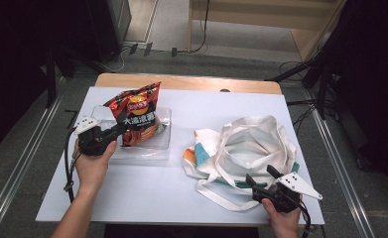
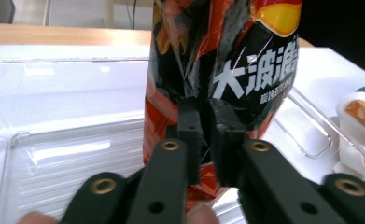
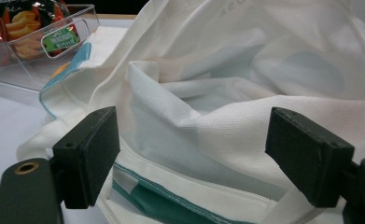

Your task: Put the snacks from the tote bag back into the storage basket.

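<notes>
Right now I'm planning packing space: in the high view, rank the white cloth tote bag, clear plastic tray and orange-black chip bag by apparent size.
1. White cloth tote bag
2. Clear plastic tray
3. Orange-black chip bag

The white table top (image 1: 152, 193) lies bare along its near edge between the two hands, and a bare strip runs up the middle between the clear plastic tray (image 1: 162, 148) and the canvas tote bag (image 1: 251, 148), wide enough for a gripper to pass. The far right corner behind the tote is also open. On the left, the tray's low walls ring the upright chip bag (image 1: 138, 114), which stands tall in it and blocks any level path across. The tote's slack mouth gapes upward; its loose handle loops (image 1: 221, 196) sprawl toward the near edge just beside the right gripper (image 1: 262, 179).
</notes>
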{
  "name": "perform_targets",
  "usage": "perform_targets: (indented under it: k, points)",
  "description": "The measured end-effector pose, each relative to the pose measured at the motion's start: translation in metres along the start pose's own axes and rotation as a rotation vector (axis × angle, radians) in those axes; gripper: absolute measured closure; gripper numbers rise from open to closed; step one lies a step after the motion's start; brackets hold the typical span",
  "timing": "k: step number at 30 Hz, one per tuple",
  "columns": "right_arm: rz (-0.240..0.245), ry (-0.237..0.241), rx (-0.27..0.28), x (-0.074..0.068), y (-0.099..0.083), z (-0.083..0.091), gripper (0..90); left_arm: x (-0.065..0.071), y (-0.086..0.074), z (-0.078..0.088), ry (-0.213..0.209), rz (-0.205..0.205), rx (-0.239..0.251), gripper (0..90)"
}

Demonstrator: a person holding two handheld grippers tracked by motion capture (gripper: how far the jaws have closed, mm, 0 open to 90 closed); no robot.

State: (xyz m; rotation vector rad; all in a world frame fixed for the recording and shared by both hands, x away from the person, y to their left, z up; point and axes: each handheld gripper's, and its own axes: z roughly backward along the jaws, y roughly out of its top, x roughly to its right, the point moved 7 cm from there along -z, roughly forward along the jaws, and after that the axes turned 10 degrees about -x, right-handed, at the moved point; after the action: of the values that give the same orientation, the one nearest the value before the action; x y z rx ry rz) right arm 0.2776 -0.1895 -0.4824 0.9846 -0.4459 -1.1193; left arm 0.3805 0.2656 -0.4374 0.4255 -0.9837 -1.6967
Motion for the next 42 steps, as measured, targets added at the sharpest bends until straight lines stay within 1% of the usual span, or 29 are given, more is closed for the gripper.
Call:
perform_targets:
  k: [2, 4, 5, 6, 9, 10, 12, 13, 15, 17, 19, 21, 24, 28, 30, 32, 36, 37, 38, 40, 42]
  points:
    - [0.001, -0.003, 0.002, 0.001, 0.0, 0.0, 18.3, -0.004, 0.003, 0.0, 0.004, -0.014, -0.011, 89.8]
    - [-0.003, -0.003, -0.002, 0.001, 0.0, 0.0, 18.5, -0.009, 0.006, 0.0, 0.003, -0.027, -0.029, 90.0]
    - [-0.005, -0.003, -0.003, 0.001, 0.0, 0.0, 18.5, -0.013, 0.008, -0.001, 0.002, -0.024, -0.041, 90.0]
    - [-0.006, -0.003, -0.003, 0.001, 0.0, 0.0, 18.6, -0.018, 0.01, -0.001, 0.005, -0.006, -0.046, 90.0]
    - [-0.006, -0.005, -0.005, 0.002, -0.001, 0.0, 18.8, -0.032, 0.017, 0.0, 0.05, 0.038, -0.038, 88.2]
    - [-0.005, -0.005, -0.006, 0.002, -0.001, -0.001, 18.9, -0.035, 0.02, 0.001, 0.059, 0.045, -0.032, 88.7]
    - [-0.002, -0.006, -0.009, 0.001, -0.001, -0.001, 19.0, -0.039, 0.022, 0.0, 0.076, 0.046, -0.04, 88.8]
    - [-0.002, -0.006, -0.011, 0.001, -0.001, -0.001, 19.0, -0.04, 0.023, 0.0, 0.08, 0.045, -0.042, 88.7]
    - [-0.003, -0.006, -0.011, 0.001, -0.001, -0.001, 19.0, -0.04, 0.023, 0.0, 0.075, 0.058, -0.033, 85.9]
    - [-0.002, -0.006, -0.009, 0.001, -0.001, -0.001, 19.0, -0.039, 0.022, 0.003, 0.063, 0.073, -0.006, 75.8]
    - [-0.003, -0.007, -0.006, 0.001, -0.001, 0.0, 19.0, -0.036, 0.02, 0.005, 0.053, 0.068, 0.013, 70.4]
    - [-0.007, -0.008, -0.004, 0.002, -0.001, 0.001, 18.9, -0.033, 0.016, 0.006, 0.048, 0.064, 0.019, 62.7]
    - [-0.009, -0.009, 0.002, 0.003, 0.0, 0.002, 19.0, -0.027, 0.013, 0.01, 0.036, 0.059, 0.043, 47.3]
    - [-0.01, -0.01, 0.008, 0.004, 0.001, 0.003, 18.9, -0.019, 0.012, 0.017, 0.065, 0.019, 0.07, 31.5]
    - [-0.009, -0.012, 0.011, 0.004, 0.001, 0.003, 18.8, -0.014, 0.01, 0.022, 0.07, 0.011, 0.083, 25.4]
    - [-0.01, -0.012, 0.015, 0.005, 0.001, 0.004, 18.8, -0.008, 0.007, 0.024, 0.078, 0.0, 0.082, 15.8]
    - [-0.009, -0.014, 0.019, 0.006, 0.002, 0.005, 18.8, 0.0, 0.001, 0.028, 0.062, -0.01, 0.092, 5.5]
    - [-0.012, -0.013, 0.019, 0.006, 0.002, 0.005, 18.8, 0.003, -0.001, 0.03, 0.047, -0.014, 0.1, 1.5]
    - [-0.013, -0.013, 0.019, 0.006, 0.002, 0.006, 18.8, 0.005, -0.002, 0.031, 0.04, -0.011, 0.111, 0.0]
    - [-0.012, -0.014, 0.021, 0.007, 0.002, 0.006, 18.8, 0.008, -0.004, 0.034, 0.027, -0.006, 0.125, 0.0]
    - [-0.01, -0.014, 0.021, 0.007, 0.002, 0.006, 18.8, 0.013, -0.007, 0.036, 0.021, -0.015, 0.127, 0.0]
